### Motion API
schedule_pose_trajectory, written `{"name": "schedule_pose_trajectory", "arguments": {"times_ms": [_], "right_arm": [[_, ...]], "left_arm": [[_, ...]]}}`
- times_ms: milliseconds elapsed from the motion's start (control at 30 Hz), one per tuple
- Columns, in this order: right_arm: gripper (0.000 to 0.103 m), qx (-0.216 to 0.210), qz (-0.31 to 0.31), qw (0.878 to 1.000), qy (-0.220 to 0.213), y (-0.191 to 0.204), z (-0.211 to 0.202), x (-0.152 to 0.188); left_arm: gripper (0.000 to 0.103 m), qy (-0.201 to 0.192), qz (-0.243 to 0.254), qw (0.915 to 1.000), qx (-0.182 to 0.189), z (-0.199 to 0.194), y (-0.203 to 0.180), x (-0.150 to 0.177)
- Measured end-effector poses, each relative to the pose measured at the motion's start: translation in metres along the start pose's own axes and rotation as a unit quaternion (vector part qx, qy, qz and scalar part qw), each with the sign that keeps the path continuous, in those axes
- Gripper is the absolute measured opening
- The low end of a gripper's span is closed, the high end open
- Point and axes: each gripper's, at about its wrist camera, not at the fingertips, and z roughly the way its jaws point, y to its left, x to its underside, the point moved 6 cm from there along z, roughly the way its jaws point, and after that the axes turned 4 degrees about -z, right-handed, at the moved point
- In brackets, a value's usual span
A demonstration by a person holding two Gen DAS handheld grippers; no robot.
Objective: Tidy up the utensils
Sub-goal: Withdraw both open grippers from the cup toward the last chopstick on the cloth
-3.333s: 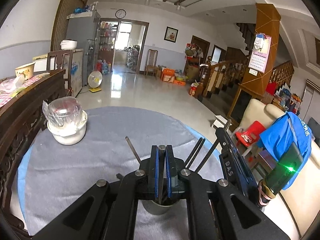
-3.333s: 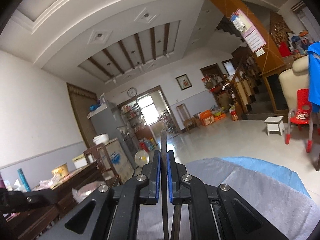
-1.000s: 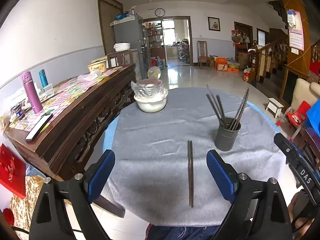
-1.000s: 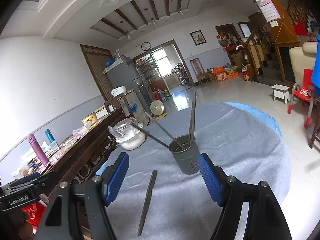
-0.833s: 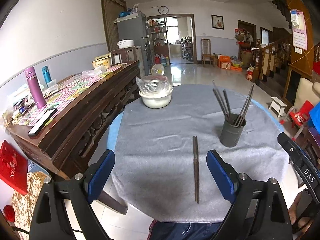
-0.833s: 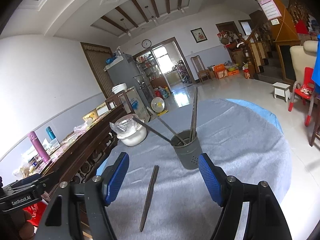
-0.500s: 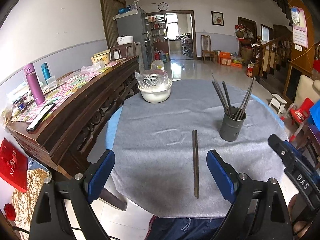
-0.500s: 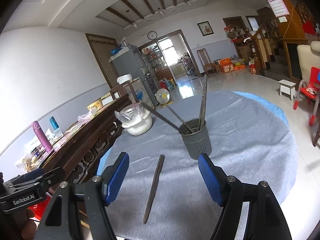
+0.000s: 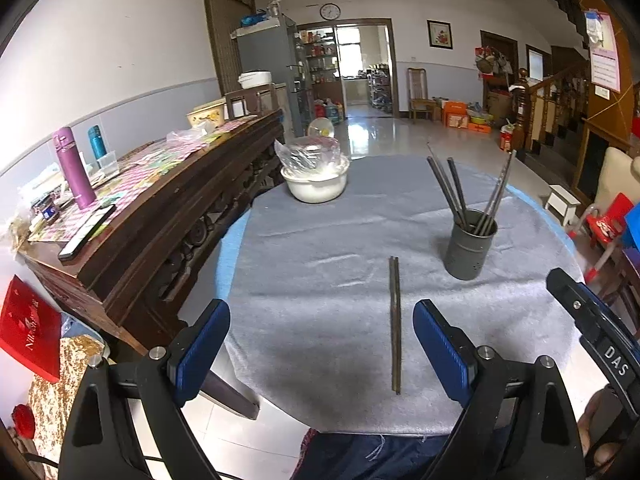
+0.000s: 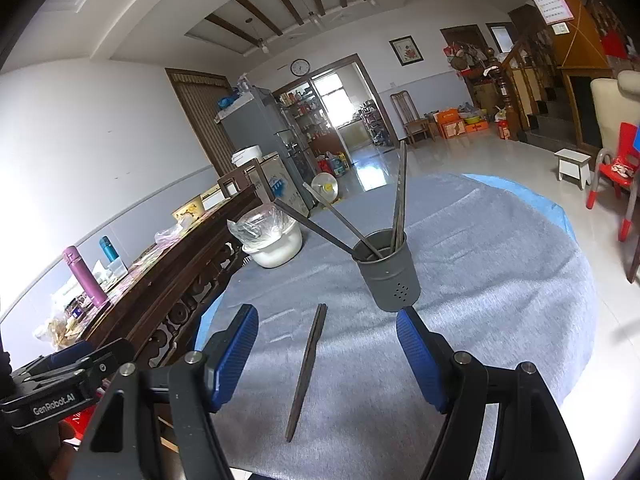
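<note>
A pair of dark chopsticks [image 9: 395,320] lies flat on the grey cloth of the round table [image 9: 320,264], near its front edge; it also shows in the right wrist view [image 10: 307,368]. A grey metal holder [image 9: 468,244] with several chopsticks standing in it sits right of them, and shows in the right wrist view [image 10: 388,272]. My left gripper [image 9: 320,340] is open and empty, held back above the table's front edge. My right gripper [image 10: 326,354] is open and empty, just short of the holder, the loose chopsticks between its fingers.
A white bowl [image 9: 316,184] covered with plastic wrap stands at the table's far left. A dark wooden sideboard [image 9: 152,216] with bottles and clutter runs along the left. A red chair [image 10: 616,168] and a white stool [image 10: 572,162] stand on the floor to the right.
Both grippers were shut on chopsticks over the holder 3.3 s ago; now both are open and pulled back. Over the last second both views drifted slightly closer to the table.
</note>
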Motion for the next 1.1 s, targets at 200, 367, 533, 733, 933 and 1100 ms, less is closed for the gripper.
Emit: {"name": "schedule_pose_trajectory", "arguments": {"times_ms": [200,367,533,733,933,1100], "right_arm": [[0.075,-0.001,-0.004,1.0,0.003,0.0,0.002,0.002],[0.075,-0.002,-0.012,1.0,0.008,0.006,0.004,0.004],[0.075,-0.007,-0.024,1.0,0.014,0.012,0.007,0.008],[0.075,-0.01,-0.03,0.999,0.024,0.018,0.012,0.015],[0.075,-0.009,-0.035,0.999,0.028,0.022,0.013,0.019],[0.075,-0.009,-0.038,0.999,0.033,0.024,0.016,0.02]], "left_arm": [[0.093,-0.002,-0.002,0.9999,-0.012,0.003,0.007,0.001],[0.093,0.002,-0.009,0.9998,-0.015,0.007,0.013,0.004],[0.093,0.007,-0.014,0.9998,-0.016,0.012,0.019,0.007],[0.093,0.019,-0.02,0.9995,-0.017,0.021,0.023,0.012],[0.093,0.021,-0.02,0.9994,-0.02,0.024,0.026,0.016],[0.093,0.025,-0.019,0.9993,-0.02,0.027,0.026,0.019]]}}
